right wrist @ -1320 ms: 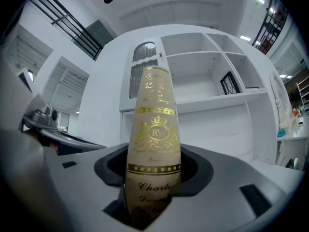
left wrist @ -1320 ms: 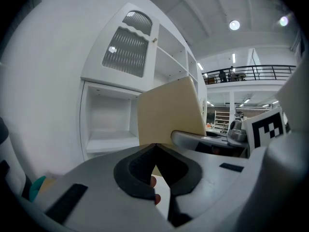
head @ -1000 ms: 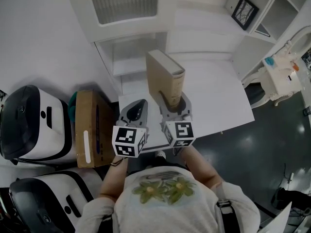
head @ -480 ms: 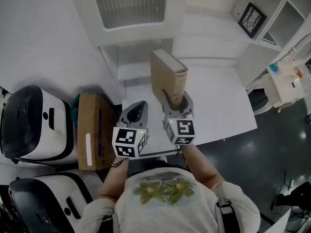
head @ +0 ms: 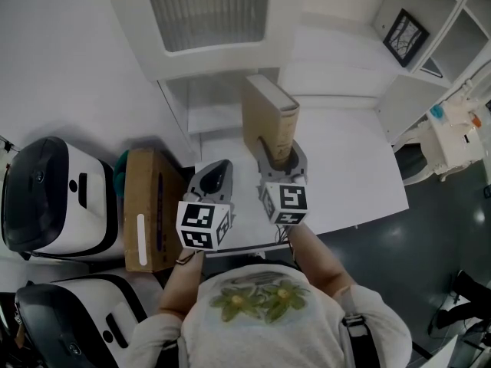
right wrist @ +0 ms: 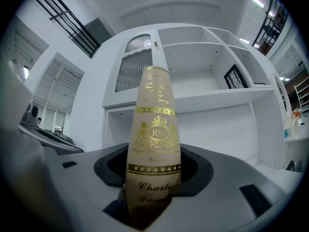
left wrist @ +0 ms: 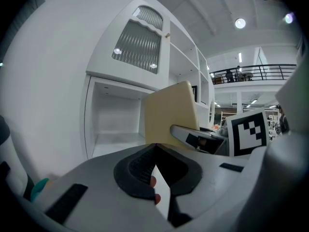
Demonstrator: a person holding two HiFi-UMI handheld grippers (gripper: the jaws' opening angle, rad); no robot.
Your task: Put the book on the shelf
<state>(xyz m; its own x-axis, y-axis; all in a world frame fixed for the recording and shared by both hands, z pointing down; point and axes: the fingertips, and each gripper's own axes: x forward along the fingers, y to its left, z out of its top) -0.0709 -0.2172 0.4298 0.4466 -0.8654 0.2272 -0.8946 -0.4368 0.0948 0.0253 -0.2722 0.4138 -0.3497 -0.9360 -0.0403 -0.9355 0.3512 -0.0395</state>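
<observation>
Grey plastic nearest: left tool (head: 219,167) low over the near edge of the table (head: 353,167), jaws pressed tip to tip with nothing between them, a person's fingertips (left wrist: 153,181) showing through the opening behind the jaws. Just to its right, apart from it, right tool (head: 278,153) clamped on the lower end of the book (head: 268,113). Tan cover, gold lettering and a crown down the spine, spine turned toward the right tool's camera. Held upright, top tipped a little away from the person, raised over the white table, in front of the shelf (head: 230,64) and not yet in it. Left of the table, a brown box (head: 149,205), and past that, white-and-black machines (head: 46,198). Farther off, the white shelf itself: an open niche (head: 207,102) low down, just ahead of the book and a little to its left, a ribbed door (head: 207,10) above that, open compartments to the right. Far right, in one of those, a framed picture (head: 405,37) standing on a board.
</observation>
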